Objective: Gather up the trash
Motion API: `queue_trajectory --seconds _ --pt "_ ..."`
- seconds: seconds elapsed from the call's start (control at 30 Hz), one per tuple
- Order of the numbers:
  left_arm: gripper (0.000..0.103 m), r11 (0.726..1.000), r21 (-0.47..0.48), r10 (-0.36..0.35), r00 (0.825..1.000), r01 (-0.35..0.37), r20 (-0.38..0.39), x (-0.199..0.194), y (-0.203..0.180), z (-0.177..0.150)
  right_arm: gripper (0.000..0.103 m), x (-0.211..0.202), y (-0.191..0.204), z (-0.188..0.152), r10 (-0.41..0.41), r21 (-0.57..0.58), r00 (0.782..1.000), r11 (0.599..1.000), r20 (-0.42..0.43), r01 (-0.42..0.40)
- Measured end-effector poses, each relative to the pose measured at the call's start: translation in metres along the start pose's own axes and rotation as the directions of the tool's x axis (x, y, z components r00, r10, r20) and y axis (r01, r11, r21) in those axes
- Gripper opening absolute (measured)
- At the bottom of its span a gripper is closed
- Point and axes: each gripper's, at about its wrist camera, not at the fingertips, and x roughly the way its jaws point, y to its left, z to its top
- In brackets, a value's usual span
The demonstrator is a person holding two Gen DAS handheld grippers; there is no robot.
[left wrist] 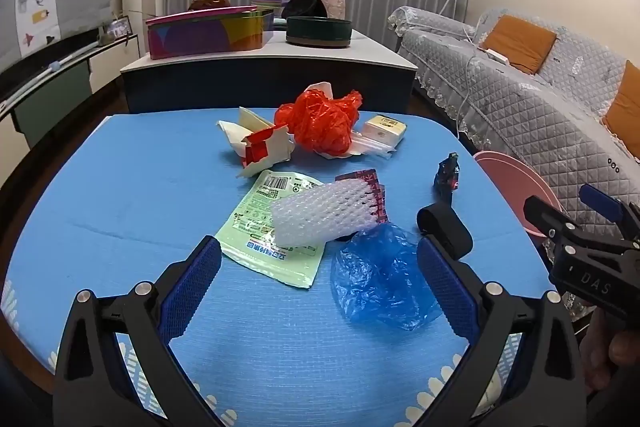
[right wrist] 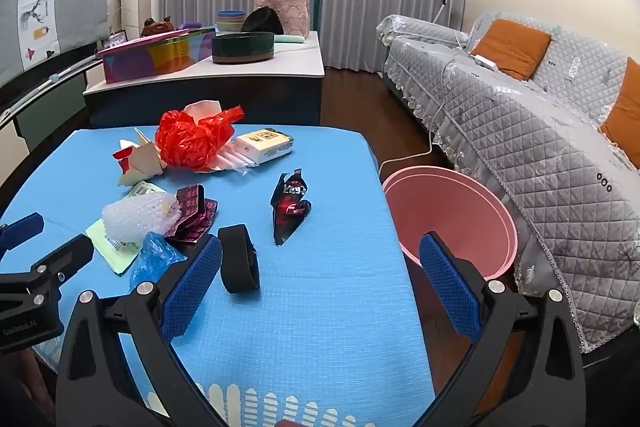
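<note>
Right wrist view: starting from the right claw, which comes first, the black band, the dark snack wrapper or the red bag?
1. Black band, just beside the right claw's left finger.
2. Dark snack wrapper, mid-table, farther out.
3. Red bag, at the table's far end, left of centre.

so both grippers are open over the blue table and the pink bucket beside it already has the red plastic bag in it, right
Not quite: the crumpled red plastic bag lies on the blue table, as the right wrist view shows. What shows of the pink bucket is bare. Both grippers, left gripper and right gripper, are open.
</note>
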Motion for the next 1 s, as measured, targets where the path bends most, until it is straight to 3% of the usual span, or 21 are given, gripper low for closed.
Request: queue_trajectory --seconds 1.0 --pt "0.095 1.000 -0.012 -0.002 1.000 0.002 -0.001 0.0023 0.0003 0.0017 0.094 -0.0042 -0.0008 0.0030 -0.019 -0.002 1.000 1.000 0.017 0.019"
